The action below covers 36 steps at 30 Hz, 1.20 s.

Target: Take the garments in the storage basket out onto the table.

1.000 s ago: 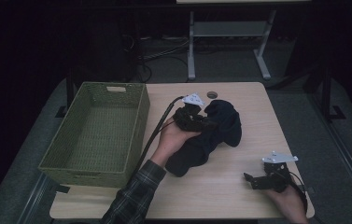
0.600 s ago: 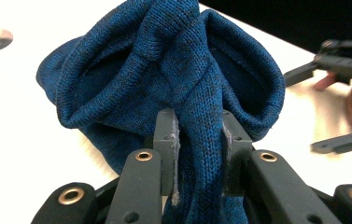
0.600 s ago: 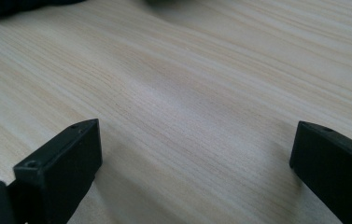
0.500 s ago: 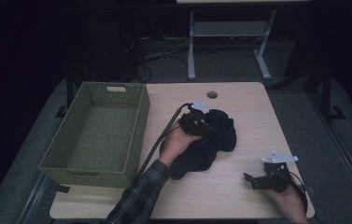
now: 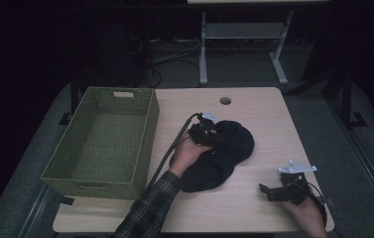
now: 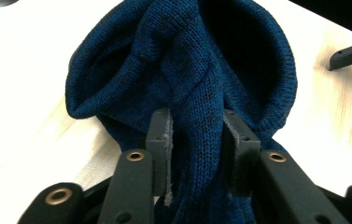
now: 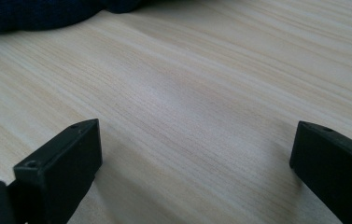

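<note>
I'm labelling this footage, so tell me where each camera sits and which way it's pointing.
High view: above the person's side, looking forward and down on the table; both forearms enter from below.
Left gripper view: rides the left tongs, looking along jaws pinching the blue knit hat.
Right gripper view: rides the right tongs, jaws apart over bare wood.
Shared: the hat appears in all three.

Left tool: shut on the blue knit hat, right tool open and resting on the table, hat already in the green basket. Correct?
Not quite. The blue knit hat lies on the table, beside the green basket, not in it, as the high view shows. The left tool is shut on it; the right tool is open on the table.
</note>
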Motion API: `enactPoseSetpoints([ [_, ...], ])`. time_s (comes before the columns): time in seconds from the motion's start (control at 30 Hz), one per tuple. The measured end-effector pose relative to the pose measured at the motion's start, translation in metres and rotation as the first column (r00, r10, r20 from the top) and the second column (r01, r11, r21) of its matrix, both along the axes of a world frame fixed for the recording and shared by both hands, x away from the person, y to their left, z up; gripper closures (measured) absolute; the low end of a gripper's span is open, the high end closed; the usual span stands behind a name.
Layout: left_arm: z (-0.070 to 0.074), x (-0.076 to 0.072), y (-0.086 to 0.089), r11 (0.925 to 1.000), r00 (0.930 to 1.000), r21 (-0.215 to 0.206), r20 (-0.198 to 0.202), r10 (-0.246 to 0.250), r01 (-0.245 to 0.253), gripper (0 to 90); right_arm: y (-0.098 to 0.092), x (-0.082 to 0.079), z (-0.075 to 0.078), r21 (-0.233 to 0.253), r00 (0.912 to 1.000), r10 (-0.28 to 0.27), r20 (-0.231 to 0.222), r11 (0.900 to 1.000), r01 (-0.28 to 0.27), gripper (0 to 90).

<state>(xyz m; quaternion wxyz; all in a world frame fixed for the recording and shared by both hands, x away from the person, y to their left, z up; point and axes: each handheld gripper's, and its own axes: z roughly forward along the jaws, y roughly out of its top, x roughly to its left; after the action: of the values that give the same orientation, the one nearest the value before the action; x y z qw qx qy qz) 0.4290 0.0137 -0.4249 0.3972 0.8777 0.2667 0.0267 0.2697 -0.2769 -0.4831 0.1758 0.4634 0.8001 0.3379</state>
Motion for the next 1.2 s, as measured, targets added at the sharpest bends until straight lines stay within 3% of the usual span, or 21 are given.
enactPoseSetpoints([
  [0.2,0.007,0.0,0.005,0.9998,0.9995,0.013,0.03,0.014,-0.014,51.4,0.0,0.0,0.0,0.0,1.0,0.0,0.0,1.0,0.0,1.9],
  [0.3,0.018,-0.004,0.014,0.9992,0.9978,-0.013,0.055,0.039,-0.038,41.5,0.0,0.0,0.0,-0.002,1.0,0.0,0.001,1.0,0.0,1.9],
  [0.43,0.029,-0.011,0.028,0.9976,0.9937,-0.022,0.09,0.068,-0.066,38.4,0.0,0.0,0.0,-0.001,1.0,0.001,0.0,1.0,-0.001,1.9],
  [0.6,0.035,-0.022,0.051,0.9948,0.9859,-0.029,0.134,0.1,-0.097,72.2,0.0,0.0,0.0,-0.003,1.0,0.0,0.001,1.0,0.0,1.9],
  [0.67,0.035,-0.023,0.054,0.9942,0.9843,-0.017,0.14,0.108,-0.106,77.6,0.0,0.0,0.0,-0.003,1.0,0.0,0.001,1.0,0.0,1.9],
  [0.73,0.032,-0.023,0.061,0.9924,0.9828,0.002,0.139,0.122,-0.123,88.7,0.0,0.0,0.0,-0.003,1.0,0.0,0.001,1.0,0.0,1.9],
  [0.93,0.013,-0.014,0.066,0.9836,0.9795,0.057,0.117,0.164,-0.172,89.6,0.0,0.0,0.0,-0.003,1.0,0.0,0.001,1.0,0.0,1.9],
  [1.07,-0.001,-0.009,0.064,0.9805,0.983,0.098,0.086,0.162,-0.17,89.7,0.0,0.0,0.0,-0.003,1.0,0.0,0.001,1.0,0.0,1.9],
  [1.2,-0.01,-0.01,0.064,0.9801,0.9859,0.112,0.054,0.158,-0.163,89.7,0.0,0.0,0.0,-0.003,1.0,0.0,0.001,1.0,0.0,1.9],
])
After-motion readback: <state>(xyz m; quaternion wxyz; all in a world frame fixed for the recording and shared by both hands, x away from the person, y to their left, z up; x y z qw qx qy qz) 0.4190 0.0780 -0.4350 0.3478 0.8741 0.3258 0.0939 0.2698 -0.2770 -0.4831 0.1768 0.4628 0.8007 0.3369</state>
